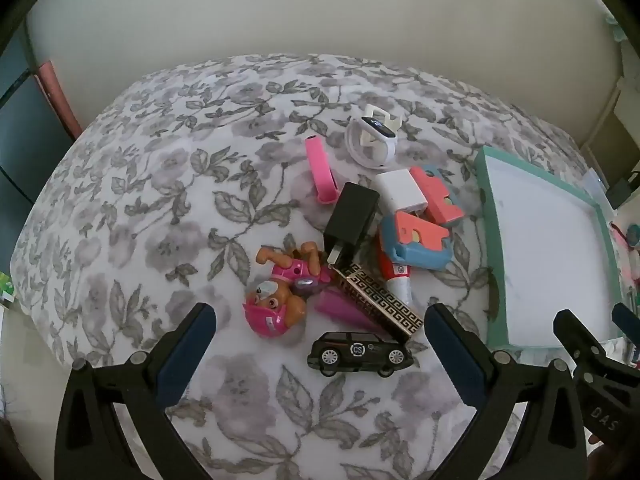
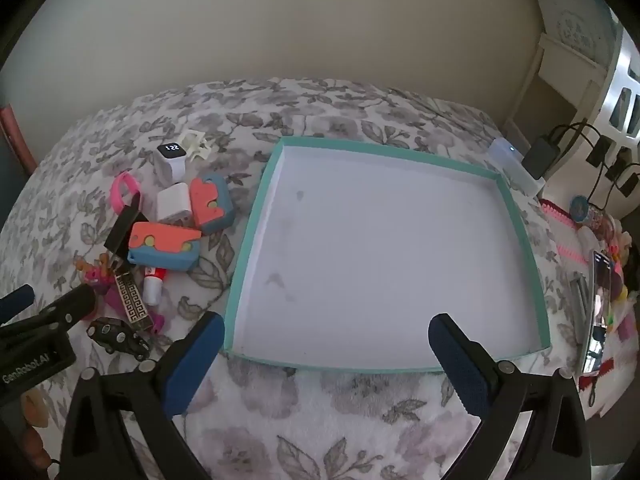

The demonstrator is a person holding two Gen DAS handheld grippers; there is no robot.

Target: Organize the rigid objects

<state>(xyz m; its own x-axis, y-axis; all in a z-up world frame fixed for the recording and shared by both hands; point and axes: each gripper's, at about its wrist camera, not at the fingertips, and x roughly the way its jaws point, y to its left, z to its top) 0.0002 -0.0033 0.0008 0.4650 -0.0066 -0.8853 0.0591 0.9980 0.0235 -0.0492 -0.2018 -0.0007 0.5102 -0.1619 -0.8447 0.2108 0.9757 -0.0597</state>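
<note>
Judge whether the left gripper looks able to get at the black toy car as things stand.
Probably yes. The left gripper is open, and the black toy car lies right between its fingers with nothing on top; only the patterned gold bar sits close behind it.

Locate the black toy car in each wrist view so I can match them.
Left wrist: black toy car low centre, between the open fingers.
Right wrist: car lower left, beside the left finger.
Shared landmark: teal tray, right of the pile in both views.
</note>
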